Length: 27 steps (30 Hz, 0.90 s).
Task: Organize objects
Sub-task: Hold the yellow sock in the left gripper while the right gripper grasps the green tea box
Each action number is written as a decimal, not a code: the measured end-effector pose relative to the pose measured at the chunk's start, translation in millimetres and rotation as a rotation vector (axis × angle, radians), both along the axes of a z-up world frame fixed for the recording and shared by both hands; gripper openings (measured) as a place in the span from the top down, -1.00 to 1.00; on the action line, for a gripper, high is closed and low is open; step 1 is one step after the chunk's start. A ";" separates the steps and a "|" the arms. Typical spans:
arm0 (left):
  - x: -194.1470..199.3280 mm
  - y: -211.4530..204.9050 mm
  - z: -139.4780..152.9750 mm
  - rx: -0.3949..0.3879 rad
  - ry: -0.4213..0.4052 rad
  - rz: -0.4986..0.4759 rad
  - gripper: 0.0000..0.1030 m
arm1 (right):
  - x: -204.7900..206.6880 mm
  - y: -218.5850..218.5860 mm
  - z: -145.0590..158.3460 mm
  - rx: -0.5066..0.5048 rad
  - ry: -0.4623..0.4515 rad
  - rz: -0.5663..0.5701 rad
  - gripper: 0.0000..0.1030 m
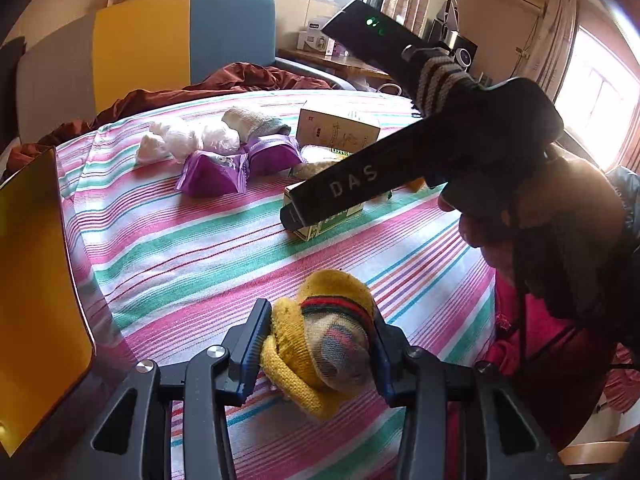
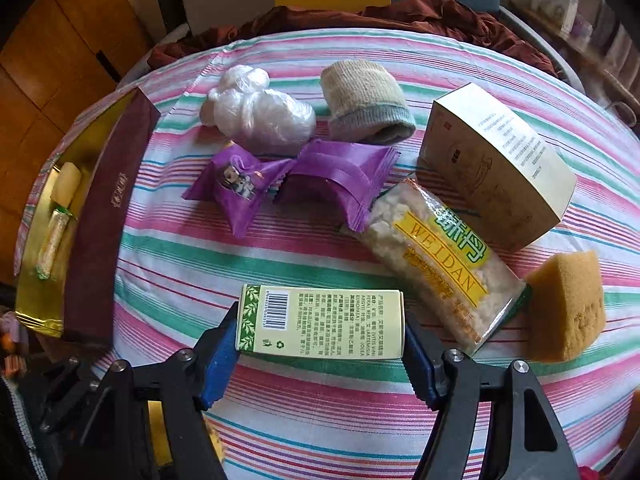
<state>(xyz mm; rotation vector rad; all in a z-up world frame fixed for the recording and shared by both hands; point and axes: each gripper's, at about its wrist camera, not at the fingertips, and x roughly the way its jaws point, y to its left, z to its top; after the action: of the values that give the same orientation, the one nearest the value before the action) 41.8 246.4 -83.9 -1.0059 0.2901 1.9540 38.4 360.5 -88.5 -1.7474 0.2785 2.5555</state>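
Two grippers are at work over the striped bench point(image 2: 304, 256). Left gripper point(image 1: 320, 350) is clamped on a rolled yellow sock point(image 1: 320, 340) near the front edge. Right gripper point(image 2: 320, 340) stands wide around a small green box point(image 2: 320, 322), pads just beside its ends; contact I cannot tell. Purple packets point(image 2: 292, 184) lie beyond.

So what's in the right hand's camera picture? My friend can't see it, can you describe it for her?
The right gripper has its blue fingers on either side of a small green-and-cream box on a striped tablecloth. Behind it lie a WEIDAN snack bag, a yellow sponge, two purple packets, a rolled sock and a tan box.
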 end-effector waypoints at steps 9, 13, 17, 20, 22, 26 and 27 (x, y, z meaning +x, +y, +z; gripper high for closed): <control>13.5 -14.7 24.7 0.049 -0.002 -0.041 0.15 | -3.5 -3.2 -1.4 0.039 -0.003 0.010 -0.41; 10.5 -27.8 41.1 0.088 0.006 -0.018 0.15 | -3.0 -4.1 -1.6 0.051 -0.001 0.016 -0.40; 3.4 -51.1 56.3 0.117 0.016 0.044 0.15 | -3.1 -4.7 -1.5 0.056 0.002 0.017 -0.39; -12.7 -71.8 63.3 0.129 0.025 0.124 0.15 | -3.1 -4.6 -1.4 0.057 0.002 0.018 -0.39; -24.5 -91.8 66.6 0.124 0.028 0.201 0.15 | -3.1 -4.9 -1.3 0.058 0.002 0.018 -0.39; -45.2 -143.2 68.4 0.084 0.041 0.382 0.15 | -1.4 -4.2 -0.7 0.060 0.003 0.017 -0.39; -51.0 -157.1 68.3 0.070 0.052 0.433 0.15 | -1.3 -4.2 -0.6 0.061 0.003 0.017 -0.39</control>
<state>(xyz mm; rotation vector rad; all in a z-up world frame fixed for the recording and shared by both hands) -9.2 89.3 -15.6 -1.0359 0.0306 2.3629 37.0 356.3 -89.1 -1.7331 0.1846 2.5502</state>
